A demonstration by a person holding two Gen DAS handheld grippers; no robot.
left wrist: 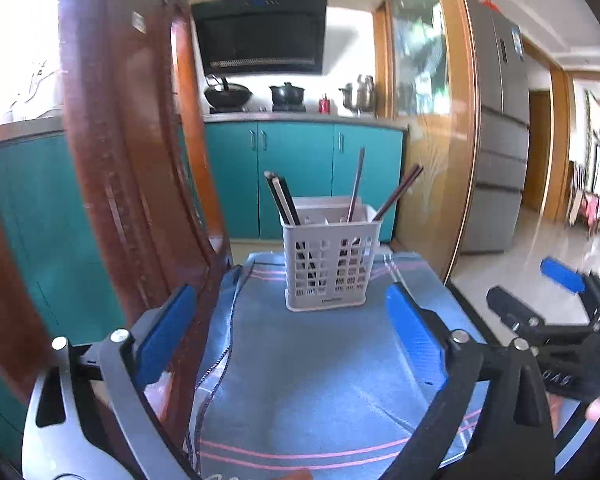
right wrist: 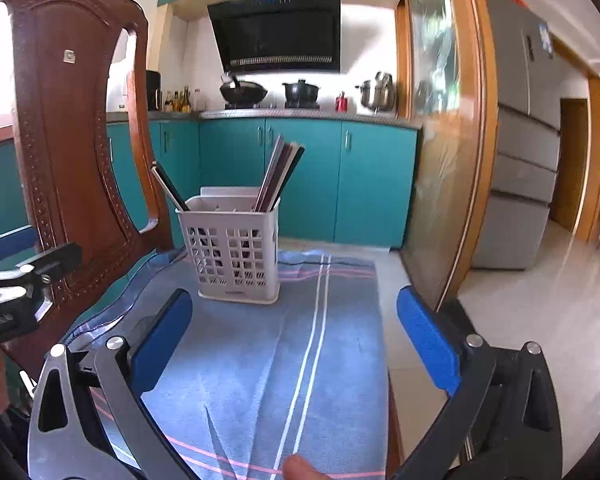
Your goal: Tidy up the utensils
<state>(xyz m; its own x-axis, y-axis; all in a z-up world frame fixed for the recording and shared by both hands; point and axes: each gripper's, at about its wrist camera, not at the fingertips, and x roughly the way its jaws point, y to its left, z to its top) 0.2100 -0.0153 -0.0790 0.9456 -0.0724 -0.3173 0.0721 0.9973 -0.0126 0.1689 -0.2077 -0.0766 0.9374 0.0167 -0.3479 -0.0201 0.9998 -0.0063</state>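
Left wrist view shows the left claw (left wrist: 291, 336) spread wide and empty (the right claw (right wrist: 295, 340) likewise), both angled slightly downward toward the white slotted plastic utensil basket (left wrist: 326, 264) holding dark chopsticks (left wrist: 283, 200).

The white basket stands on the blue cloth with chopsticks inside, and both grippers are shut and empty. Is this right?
Not quite: both grippers are open, not shut. The left wrist view shows the left gripper spread wide with nothing between its pads, and the right wrist view shows the same for the right gripper. The basket, cloth and chopsticks are as you say.
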